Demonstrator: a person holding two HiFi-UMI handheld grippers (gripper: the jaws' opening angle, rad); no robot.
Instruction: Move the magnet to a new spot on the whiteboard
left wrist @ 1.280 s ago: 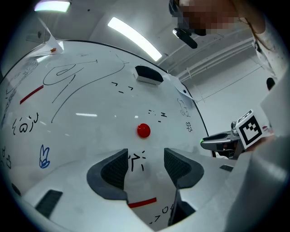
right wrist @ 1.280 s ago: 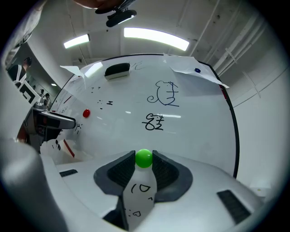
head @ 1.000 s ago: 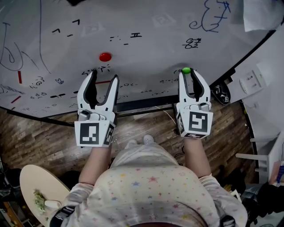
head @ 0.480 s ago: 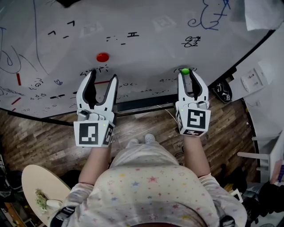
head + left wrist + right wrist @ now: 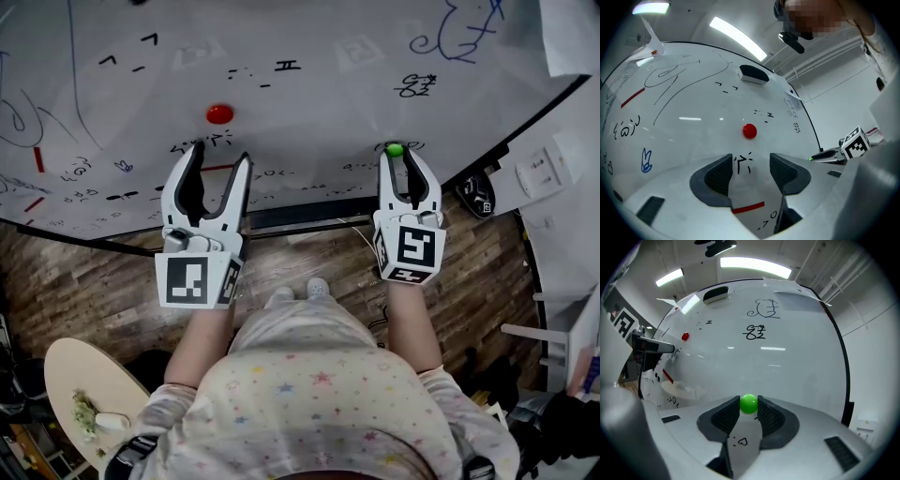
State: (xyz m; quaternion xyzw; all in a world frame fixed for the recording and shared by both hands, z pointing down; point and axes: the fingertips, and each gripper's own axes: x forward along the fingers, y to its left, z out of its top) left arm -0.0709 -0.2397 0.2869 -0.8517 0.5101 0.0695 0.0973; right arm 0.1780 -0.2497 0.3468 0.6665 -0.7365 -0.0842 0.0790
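Nearest you, head view: both grippers point away from your body, up the frame, tips at the lower edge of the whiteboard [image 5: 328, 103].

R gripper [image 5: 395, 152], right of centre: jaws narrow, closed onto the green magnet [image 5: 395, 149]. R gripper view confirms it. The magnet [image 5: 749, 403] sits pinched right at the jaw tips, one pad on each side, centre-bottom of frame. It's a small round piece with no long axis, so grip angle doesn't matter. Can't tell if it's seated on the board or just lifted off.

L gripper [image 5: 221, 156], left of centre: jaws wide, nothing between them. L gripper view shows only board scribbles and a short red line in the gap [image 5: 751, 161].

Farther up: the red magnet [image 5: 219, 114] is on the board straight ahead of the L tips and apart from them, well left of the green one.

Key relation, as I read it: the magnet is already in your R grip, low on the board at lower right. Free board lies up the frame and leftward. R does the carry, L has no part in it.

Beyond: blank stretch above the green magnet, then the black squiggle [image 5: 755, 332], and the eraser [image 5: 716, 294] near the top. Suggest you place short of the squiggle.
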